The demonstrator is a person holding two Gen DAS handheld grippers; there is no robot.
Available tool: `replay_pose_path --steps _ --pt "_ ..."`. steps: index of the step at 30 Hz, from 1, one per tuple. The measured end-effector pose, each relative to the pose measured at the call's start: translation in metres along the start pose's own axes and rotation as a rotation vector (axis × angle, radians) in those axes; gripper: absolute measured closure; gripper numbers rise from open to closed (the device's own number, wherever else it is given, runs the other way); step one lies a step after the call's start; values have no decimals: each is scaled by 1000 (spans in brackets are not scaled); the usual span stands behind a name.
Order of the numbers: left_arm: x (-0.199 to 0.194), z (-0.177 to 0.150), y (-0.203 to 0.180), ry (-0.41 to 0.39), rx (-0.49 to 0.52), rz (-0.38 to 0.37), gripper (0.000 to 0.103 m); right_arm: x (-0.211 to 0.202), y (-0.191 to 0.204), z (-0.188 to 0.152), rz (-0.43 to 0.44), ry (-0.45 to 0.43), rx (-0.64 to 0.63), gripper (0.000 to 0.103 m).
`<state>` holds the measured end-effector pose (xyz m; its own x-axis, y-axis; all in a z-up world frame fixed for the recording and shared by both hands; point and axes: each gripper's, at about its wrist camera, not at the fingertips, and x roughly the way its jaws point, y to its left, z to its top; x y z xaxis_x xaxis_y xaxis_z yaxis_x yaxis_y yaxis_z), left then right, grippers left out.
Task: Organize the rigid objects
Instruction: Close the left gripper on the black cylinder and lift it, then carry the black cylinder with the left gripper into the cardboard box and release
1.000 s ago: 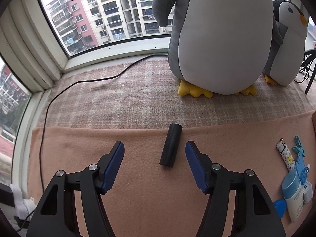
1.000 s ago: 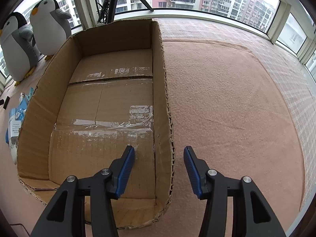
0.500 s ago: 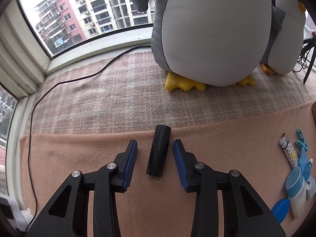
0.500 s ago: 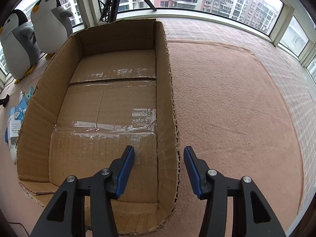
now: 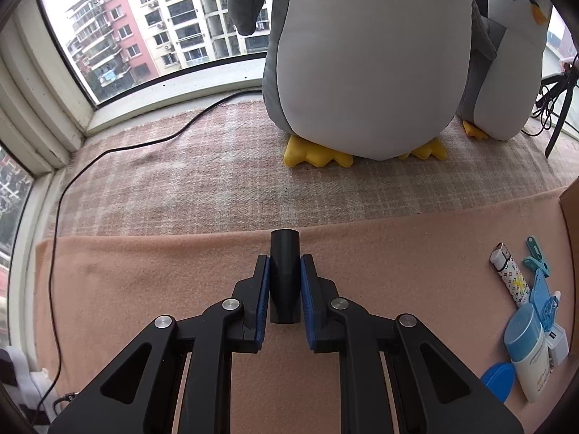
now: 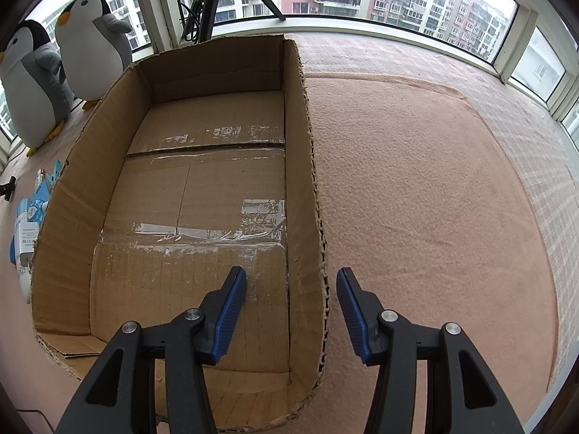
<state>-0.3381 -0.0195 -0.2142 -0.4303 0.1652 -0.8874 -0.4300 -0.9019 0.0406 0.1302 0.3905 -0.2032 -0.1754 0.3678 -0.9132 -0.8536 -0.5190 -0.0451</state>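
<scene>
A black cylinder (image 5: pixel 285 271) lies lengthwise on the pink blanket. My left gripper (image 5: pixel 284 264) is shut on it, with a blue pad pressed against each side. An open, empty cardboard box (image 6: pixel 119 115) fills the left half of the right wrist view. My right gripper (image 6: pixel 291 282) is open and empty, and its jaws straddle the box's right wall (image 6: pixel 307 166) near the front corner. Small items lie at the right of the left wrist view: a patterned lighter (image 5: pixel 508 271), blue clips (image 5: pixel 537 258), a white bottle with a blue cap (image 5: pixel 526 354) and a blue lid (image 5: pixel 499 379).
Two plush penguins (image 5: pixel 365 54) stand on the plaid mat by the window. A black cable (image 5: pixel 108 152) runs along the left. A tripod leg (image 5: pixel 557 115) stands at far right. The pink blanket (image 6: pixel 434 199) stretches to the right of the box.
My left gripper moved forward around the black cylinder and closed on it. My right gripper shifted slightly relative to the box and stayed open.
</scene>
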Motion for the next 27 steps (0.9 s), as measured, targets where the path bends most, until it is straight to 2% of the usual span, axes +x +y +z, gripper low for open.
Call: replay_pose_path --steps 6,11,20,27 --pt "-34 0 -28 -57 31 -65 88 1 -2 0 13 -2 10 55" --pt "-69 -1 -75 -115 89 -159 88 2 -4 0 30 -18 21 55" --pt "-119 -18 -216 -144 276 -391 88 0 -3 -4 35 -36 20 54" --pt "-127 -46 -320 -112 408 -494 88 -6 -7 -15 51 -39 60 54"
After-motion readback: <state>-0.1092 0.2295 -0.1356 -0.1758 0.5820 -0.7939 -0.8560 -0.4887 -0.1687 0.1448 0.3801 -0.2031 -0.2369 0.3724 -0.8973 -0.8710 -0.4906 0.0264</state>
